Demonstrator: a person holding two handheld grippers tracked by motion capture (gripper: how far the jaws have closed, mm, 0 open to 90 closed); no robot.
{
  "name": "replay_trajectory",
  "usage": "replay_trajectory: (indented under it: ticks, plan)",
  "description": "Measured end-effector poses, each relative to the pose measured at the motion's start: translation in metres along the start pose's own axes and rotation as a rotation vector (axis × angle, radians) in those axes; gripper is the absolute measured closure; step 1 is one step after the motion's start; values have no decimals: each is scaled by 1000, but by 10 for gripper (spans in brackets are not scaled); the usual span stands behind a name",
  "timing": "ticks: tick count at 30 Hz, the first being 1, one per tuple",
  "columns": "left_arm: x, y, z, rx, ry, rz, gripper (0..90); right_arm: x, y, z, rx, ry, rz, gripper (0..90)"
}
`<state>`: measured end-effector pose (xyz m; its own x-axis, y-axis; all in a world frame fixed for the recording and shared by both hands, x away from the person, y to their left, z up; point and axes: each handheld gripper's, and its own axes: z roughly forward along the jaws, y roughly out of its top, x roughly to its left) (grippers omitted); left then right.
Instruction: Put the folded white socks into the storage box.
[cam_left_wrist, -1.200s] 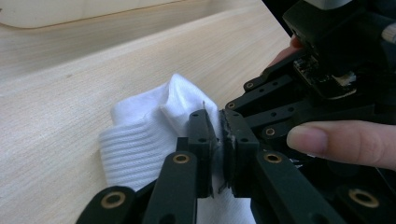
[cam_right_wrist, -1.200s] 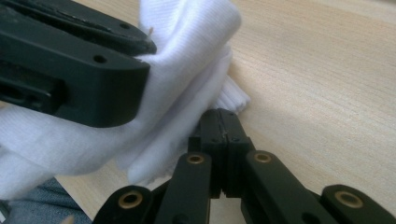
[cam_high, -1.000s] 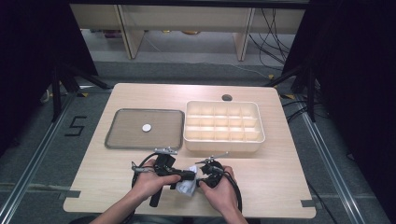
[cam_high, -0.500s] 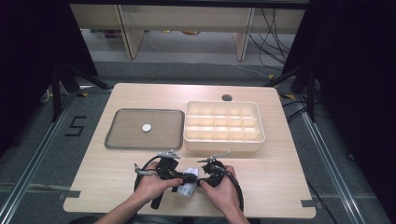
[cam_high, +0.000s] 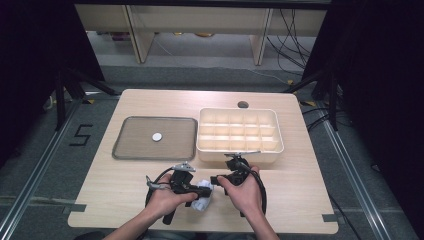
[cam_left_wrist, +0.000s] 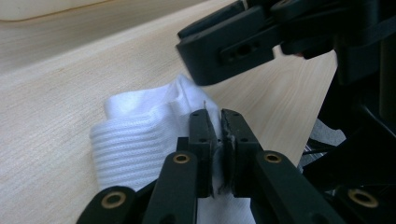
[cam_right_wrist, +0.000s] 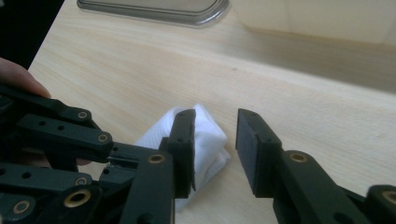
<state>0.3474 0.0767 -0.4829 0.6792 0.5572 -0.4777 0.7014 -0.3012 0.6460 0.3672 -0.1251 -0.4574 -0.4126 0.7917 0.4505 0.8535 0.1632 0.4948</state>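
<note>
While the left gripper pinches the white folded cloth at the table's near edge, the right gripper, jaws just opening, stands released beside it; floor tape reads "5".

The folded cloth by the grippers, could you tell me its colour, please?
The cloth is white with fine ribbing, clearest in the left gripper view.

The cloth is white with fine ribbing. Both grippers are black with brass rivets. The table is pale wood, the far box cream, the tray grey.
</note>
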Motion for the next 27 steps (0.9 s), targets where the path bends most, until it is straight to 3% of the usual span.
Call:
replay_trajectory:
  ticks: [3,5,6,7,14,17,21,23,27]
  plan:
    - [0,0,0,0,1,4,824,-2,0,6,18,-6,30,665]
    - [0,0,0,2,-8,6,824,-7,0,10,24,14,14,665]
    - [0,0,0,2,-7,6,824,-6,-1,10,35,23,49,667]
    - [0,0,0,2,-7,7,824,-7,0,11,34,26,36,674]
    - [-1,-1,1,-1,3,9,822,-8,0,15,68,62,48,836]
    - [-2,0,0,-7,-1,21,811,-7,-1,15,72,58,43,849]
    - [-11,1,-10,-47,-14,45,748,-10,-1,16,61,56,32,852]
    - [-19,0,-19,-62,-16,62,746,-10,-1,16,67,50,55,851]
    - [-25,-6,-22,-40,-26,92,772,-13,-1,16,50,43,38,851]
